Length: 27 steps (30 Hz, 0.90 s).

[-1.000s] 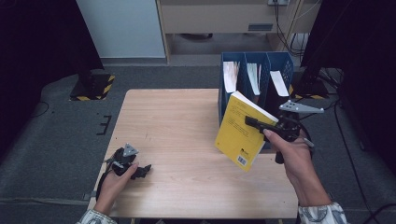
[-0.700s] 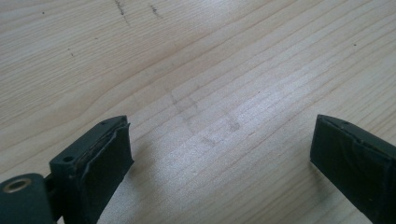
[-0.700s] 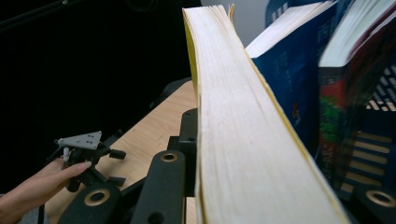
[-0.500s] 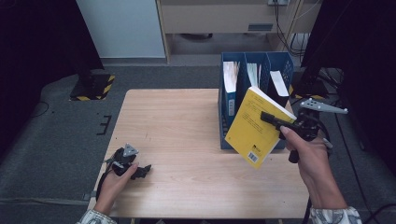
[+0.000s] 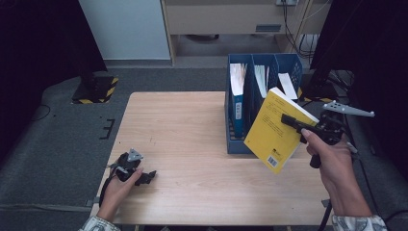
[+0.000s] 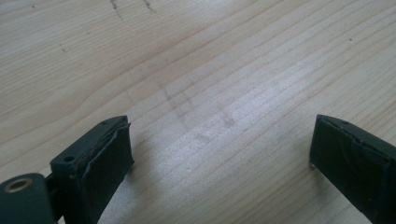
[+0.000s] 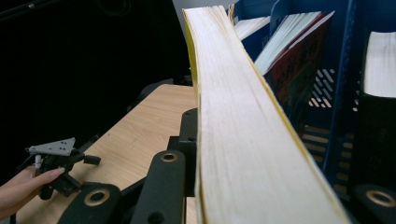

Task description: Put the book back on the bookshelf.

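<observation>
Wood table, dark room | right gripper: jaws clamped on yellow book, tilted in air just before blue file rack | left gripper: jaws apart, nothing between, low over tabletop | step: judged shelving book; square its spine to a free slot, lower edge-first, release late.

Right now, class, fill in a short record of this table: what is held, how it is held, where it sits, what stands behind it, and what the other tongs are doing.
held thing: yellow book
held by: right tongs, shut on its fore-edge
book pose: tilted, lifted off the wooden table
behind it: blue file rack, three compartments with books and papers
left tongs: open, nothing between them, low over bare wood near the table's front left corner
</observation>
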Each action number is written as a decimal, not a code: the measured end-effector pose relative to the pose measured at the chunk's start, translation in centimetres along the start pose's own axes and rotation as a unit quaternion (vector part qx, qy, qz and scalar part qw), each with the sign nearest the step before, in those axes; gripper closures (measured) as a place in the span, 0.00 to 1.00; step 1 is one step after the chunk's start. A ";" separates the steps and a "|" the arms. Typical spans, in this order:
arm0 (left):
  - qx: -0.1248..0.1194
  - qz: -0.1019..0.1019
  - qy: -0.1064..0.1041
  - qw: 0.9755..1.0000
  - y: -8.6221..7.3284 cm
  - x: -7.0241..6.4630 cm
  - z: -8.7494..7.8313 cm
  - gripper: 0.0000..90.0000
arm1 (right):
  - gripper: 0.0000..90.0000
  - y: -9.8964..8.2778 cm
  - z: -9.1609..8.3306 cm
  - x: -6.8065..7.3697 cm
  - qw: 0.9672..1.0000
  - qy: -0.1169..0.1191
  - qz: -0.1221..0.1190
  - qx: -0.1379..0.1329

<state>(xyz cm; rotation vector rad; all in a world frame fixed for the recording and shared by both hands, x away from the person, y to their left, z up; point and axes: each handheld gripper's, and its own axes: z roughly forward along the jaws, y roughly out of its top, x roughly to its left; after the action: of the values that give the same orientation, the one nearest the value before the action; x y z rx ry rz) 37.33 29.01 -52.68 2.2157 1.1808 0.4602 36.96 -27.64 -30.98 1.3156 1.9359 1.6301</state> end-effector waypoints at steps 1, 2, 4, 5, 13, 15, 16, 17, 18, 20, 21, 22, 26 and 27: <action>-0.001 0.001 0.000 1.000 0.0 0.0 0.0 0.05 | 0.83 0.0 -0.2 -0.1 1.000 -0.002 0.000 0.000; -0.002 0.002 0.001 1.000 0.0 0.0 0.0 0.06 | 0.83 0.0 -0.3 -0.3 1.000 -0.005 0.000 0.000; -0.002 0.001 0.002 1.000 0.0 0.0 0.0 0.06 | 0.83 0.1 -0.7 -0.5 1.000 -0.010 0.001 0.000; -0.002 0.001 0.002 1.000 0.0 0.0 0.0 0.06 | 0.83 0.1 -0.8 -0.7 1.000 -0.013 0.001 -0.001; -0.003 0.002 0.002 1.000 0.0 0.0 0.0 0.06 | 0.83 0.8 -1.2 -1.9 0.999 -0.041 0.001 -0.001; -0.003 0.001 0.003 1.000 0.0 0.0 0.0 0.06 | 0.83 1.0 -1.0 -2.2 0.999 -0.050 -0.001 -0.003; -0.003 0.001 0.003 1.000 0.0 0.0 0.0 0.06 | 0.83 1.1 -0.9 -2.4 0.999 -0.054 -0.002 -0.004; -0.003 0.002 0.003 1.000 0.0 0.0 0.0 0.06 | 0.83 1.2 -0.8 -2.6 0.998 -0.057 -0.001 -0.004; -0.003 0.002 0.003 1.000 0.0 0.0 0.0 0.06 | 0.83 1.4 -0.7 -2.7 0.998 -0.061 0.001 -0.003; -0.004 0.002 0.003 1.000 0.0 0.0 0.0 0.06 | 0.83 1.8 -0.4 -3.0 0.998 -0.068 0.003 -0.004; -0.004 0.002 0.003 1.000 0.0 0.0 -0.1 0.06 | 0.83 2.0 -0.3 -3.1 0.997 -0.071 0.002 -0.005; -0.005 0.002 0.003 1.000 0.0 0.0 -0.1 0.06 | 0.83 2.2 -0.2 -3.1 0.997 -0.072 0.002 -0.004; -0.006 0.002 0.003 1.000 0.1 0.0 -0.1 0.06 | 0.83 3.0 0.4 -3.4 0.996 -0.084 0.000 -0.007; -0.006 0.002 0.004 1.000 0.1 0.0 -0.1 0.06 | 0.84 3.1 0.5 -3.5 0.996 -0.089 0.000 -0.006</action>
<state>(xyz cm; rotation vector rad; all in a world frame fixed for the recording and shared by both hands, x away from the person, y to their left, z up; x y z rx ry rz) 37.33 29.05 -52.56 2.2091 1.1737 0.4762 40.66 -30.20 -29.51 1.4037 1.8182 1.4688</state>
